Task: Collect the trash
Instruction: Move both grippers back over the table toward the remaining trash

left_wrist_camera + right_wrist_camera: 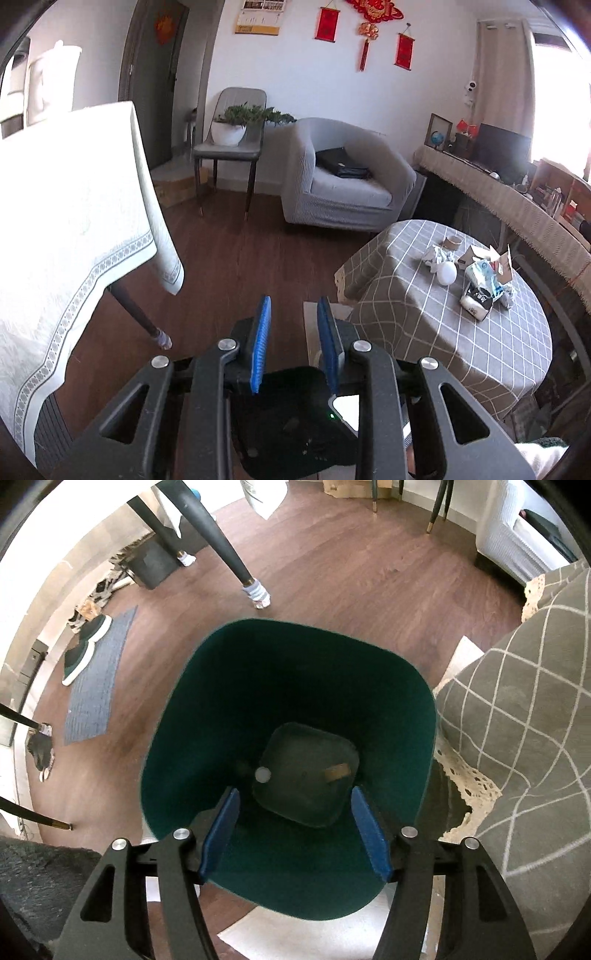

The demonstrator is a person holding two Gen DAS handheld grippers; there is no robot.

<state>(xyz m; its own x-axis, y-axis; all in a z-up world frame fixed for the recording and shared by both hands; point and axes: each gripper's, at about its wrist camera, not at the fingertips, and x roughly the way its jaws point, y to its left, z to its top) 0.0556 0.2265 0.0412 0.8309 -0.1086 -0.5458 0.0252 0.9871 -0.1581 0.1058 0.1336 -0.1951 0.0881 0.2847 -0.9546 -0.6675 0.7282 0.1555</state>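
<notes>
A dark green trash bin (177,738) stands on the wood floor beside the round table. My right gripper (293,794) is open and empty, hovering over the bin's mouth. At the bin's bottom lie a small round grey piece (263,774) and a brown scrap (337,771). My left gripper (293,306) is open and empty, above the floor left of the table. On the checked tablecloth (424,332) lie crumpled paper (437,255), a white egg-shaped object (447,274), a tape roll core (453,242), torn cardboard (498,260) and plastic wrappers (480,288).
A white-clothed table (66,221) and its dark leg (136,314) stand at the left. A grey armchair (343,177) and a chair with a potted plant (232,129) are at the back. A long sideboard (517,206) runs along the right. Shoes and a mat (96,672) lie on the floor.
</notes>
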